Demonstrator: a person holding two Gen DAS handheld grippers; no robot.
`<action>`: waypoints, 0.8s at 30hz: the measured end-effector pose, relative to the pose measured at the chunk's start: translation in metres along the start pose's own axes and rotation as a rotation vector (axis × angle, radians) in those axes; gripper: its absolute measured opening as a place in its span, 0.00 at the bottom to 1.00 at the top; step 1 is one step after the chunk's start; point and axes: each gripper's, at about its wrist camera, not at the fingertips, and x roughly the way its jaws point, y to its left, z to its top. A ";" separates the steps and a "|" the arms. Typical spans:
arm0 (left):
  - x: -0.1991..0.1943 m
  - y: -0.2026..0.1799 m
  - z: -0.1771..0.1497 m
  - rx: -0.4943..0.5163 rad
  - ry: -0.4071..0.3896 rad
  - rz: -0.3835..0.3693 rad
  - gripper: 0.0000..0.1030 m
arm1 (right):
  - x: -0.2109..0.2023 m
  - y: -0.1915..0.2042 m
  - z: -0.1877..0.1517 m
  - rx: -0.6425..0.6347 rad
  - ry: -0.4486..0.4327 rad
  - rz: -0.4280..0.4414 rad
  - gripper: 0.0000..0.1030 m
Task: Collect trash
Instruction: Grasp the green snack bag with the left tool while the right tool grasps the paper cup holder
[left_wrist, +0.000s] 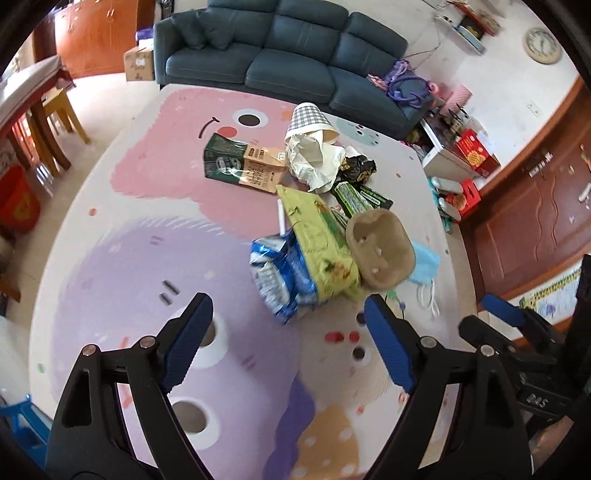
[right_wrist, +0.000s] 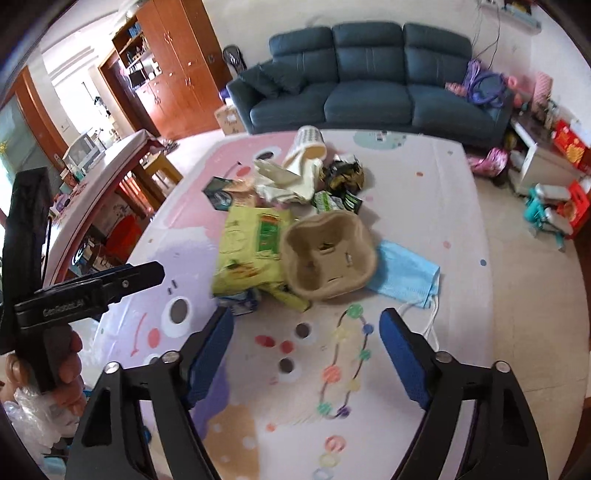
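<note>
Trash lies heaped mid-way across the pastel play mat (left_wrist: 110, 258) before a dark blue sofa (left_wrist: 284, 48): a yellow-green bag (left_wrist: 321, 236) over a blue-white packet (left_wrist: 277, 273), a brown pulp cup tray (right_wrist: 327, 254) leaning on it, a blue face mask (right_wrist: 406, 277) just beside. My left gripper (left_wrist: 290, 332) and right gripper (right_wrist: 306, 343) hover short of the pile, fingers spread wide, holding nothing.
</note>
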 end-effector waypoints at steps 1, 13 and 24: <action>0.009 -0.004 0.003 -0.010 0.009 0.003 0.78 | 0.009 -0.009 0.007 0.006 0.013 0.011 0.78; 0.089 -0.010 0.033 -0.164 0.125 -0.007 0.44 | 0.102 -0.068 0.030 0.120 0.174 0.121 0.64; 0.126 -0.027 0.042 -0.166 0.177 0.024 0.41 | 0.149 -0.075 0.037 0.225 0.235 0.219 0.58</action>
